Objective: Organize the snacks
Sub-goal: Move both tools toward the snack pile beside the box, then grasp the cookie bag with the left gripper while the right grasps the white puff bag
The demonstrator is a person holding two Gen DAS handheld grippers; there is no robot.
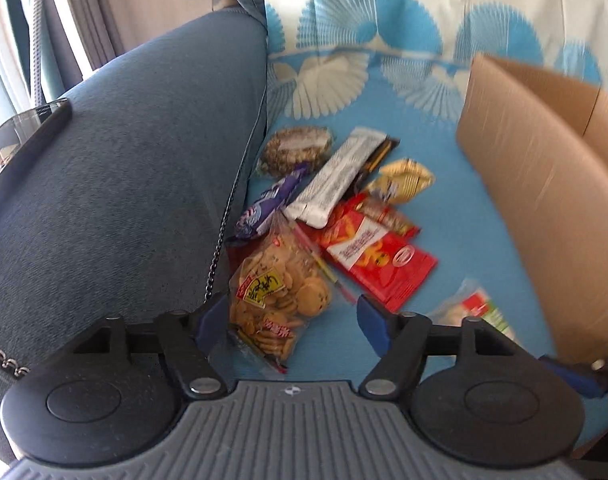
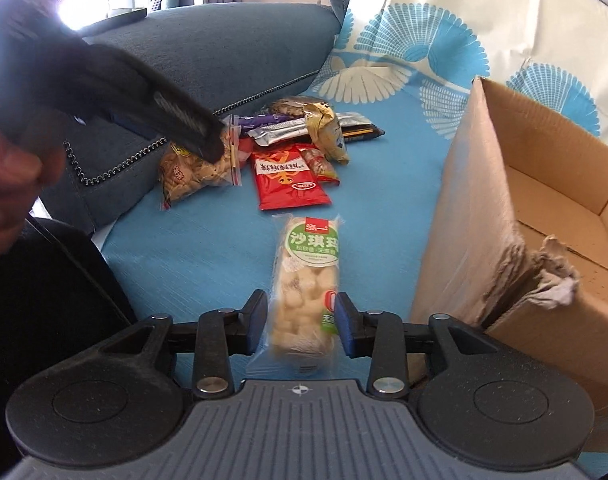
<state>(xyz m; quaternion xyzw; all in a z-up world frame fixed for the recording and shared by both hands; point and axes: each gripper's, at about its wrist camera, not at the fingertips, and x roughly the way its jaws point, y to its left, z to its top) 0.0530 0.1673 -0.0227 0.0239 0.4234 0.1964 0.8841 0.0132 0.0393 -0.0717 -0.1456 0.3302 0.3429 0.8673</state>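
Between the right gripper's (image 2: 299,326) closed pads, the light, crushable sachima bar (image 2: 308,280) is best pinched mid-body; left gripper (image 1: 285,320) spread.

Pale snack bar packet (image 2: 306,280): green round label reads "沙琪玛" in large white characters; the smaller lines beneath are too small to read. Red packet (image 2: 289,178), cookie bag (image 1: 275,296) and white wrapper (image 1: 336,178) all carry print, blurred and illegible.
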